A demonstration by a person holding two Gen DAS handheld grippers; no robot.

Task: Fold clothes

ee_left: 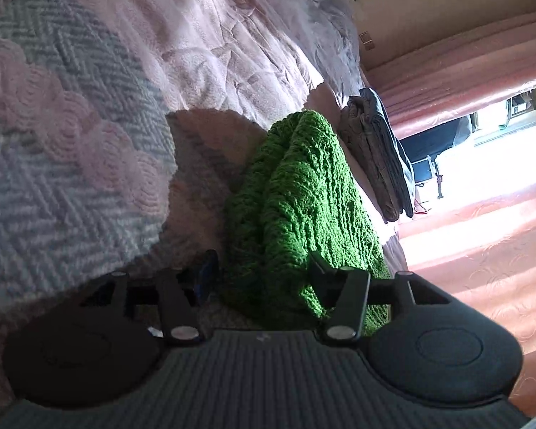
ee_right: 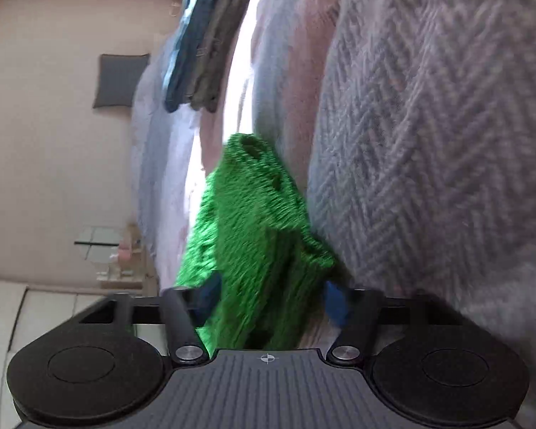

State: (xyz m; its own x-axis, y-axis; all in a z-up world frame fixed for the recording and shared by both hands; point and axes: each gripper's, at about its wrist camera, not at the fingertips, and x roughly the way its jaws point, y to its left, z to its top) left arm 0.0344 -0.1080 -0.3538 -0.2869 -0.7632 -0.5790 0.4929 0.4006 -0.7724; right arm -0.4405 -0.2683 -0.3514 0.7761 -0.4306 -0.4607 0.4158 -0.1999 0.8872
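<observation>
Where green knit point(ee_right: 253, 236) bunches, right gripper point(ee_right: 271, 300) pads are half-hidden.

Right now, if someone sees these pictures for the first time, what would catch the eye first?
The bright green knitted garment stands out at once, lying bunched on the pink and grey bedspread between both grippers' open fingers. Behind it, near the bed's edge, sits a stack of folded dark clothes.

Bedcover point(ee_left: 203, 35): pink, sunlit.
Curtains point(ee_left: 457, 71): pink, parted at a bright window point(ee_left: 489, 164).
Wall point(ee_right: 53, 143): plain cream.
</observation>
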